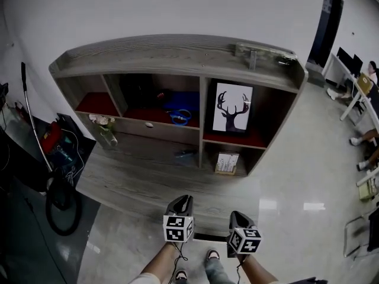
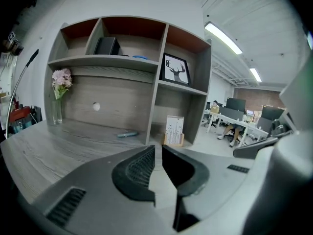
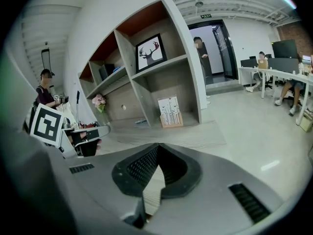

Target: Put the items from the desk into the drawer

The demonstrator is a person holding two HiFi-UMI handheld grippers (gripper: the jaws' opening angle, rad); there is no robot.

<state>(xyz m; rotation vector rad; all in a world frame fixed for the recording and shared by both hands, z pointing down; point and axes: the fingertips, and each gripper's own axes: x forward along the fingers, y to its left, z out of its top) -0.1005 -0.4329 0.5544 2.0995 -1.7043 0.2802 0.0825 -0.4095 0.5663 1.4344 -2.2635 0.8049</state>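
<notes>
A grey wooden desk carries a hutch of shelves. Under the middle shelf sits a closed drawer with a round knob. On the desktop lie a small teal pen, a glass vase of flowers, and a white patterned card box in the lower right cubby. My left gripper and right gripper hover side by side at the desk's front edge, both shut and empty, well short of every item.
A framed deer picture stands in the upper right cubby, and blue things lie on the middle shelf. A black hose and red gear crowd the floor at left. People sit at office desks to the right.
</notes>
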